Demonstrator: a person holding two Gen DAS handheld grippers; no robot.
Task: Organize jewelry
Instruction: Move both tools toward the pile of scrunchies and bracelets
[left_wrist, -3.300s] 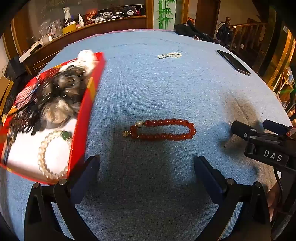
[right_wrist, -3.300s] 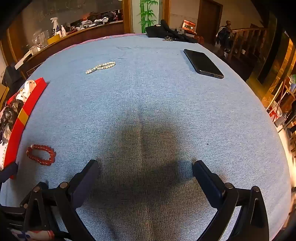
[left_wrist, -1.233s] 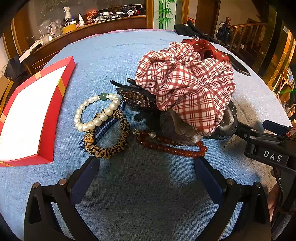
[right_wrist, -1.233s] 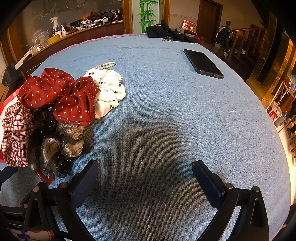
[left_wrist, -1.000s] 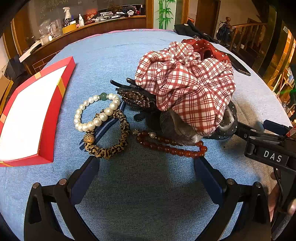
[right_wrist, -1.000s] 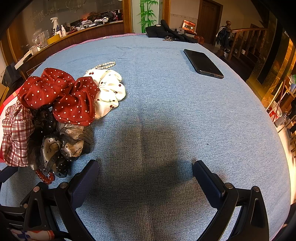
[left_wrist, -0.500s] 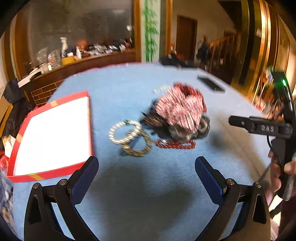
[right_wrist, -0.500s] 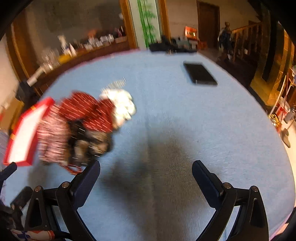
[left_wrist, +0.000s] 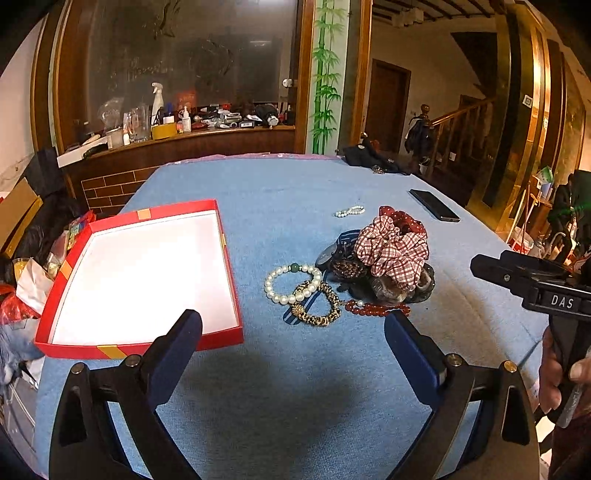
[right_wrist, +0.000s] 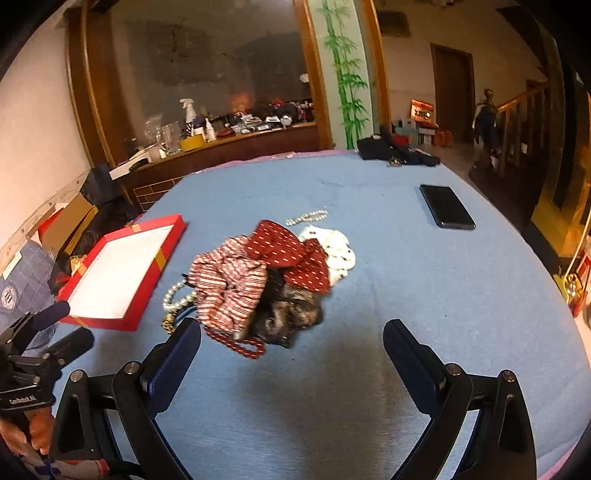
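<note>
Red tray (left_wrist: 229, 266) sits empty beside heaped jewelry (left_wrist: 369, 273); both grippers' fingers (left_wrist: 177, 343) spread wide, holding nothing.

We see a counter (left_wrist: 295, 387) covered in matt, ribbed blue cloth. The red box (left_wrist: 140, 347) looks like smooth card, white inside. The pearl bracelet (left_wrist: 291, 282) is glossy, the checked scrunchie (left_wrist: 391, 251) soft fabric, the phone (right_wrist: 447, 211) glassy black.

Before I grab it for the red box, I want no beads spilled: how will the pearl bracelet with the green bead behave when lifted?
The pearl bracelet is probably floppy: a loose strung loop that will sag from the fingers. Its round beads look smooth, so likely slippery. It overlaps the leopard bracelet, which may drag along.
</note>
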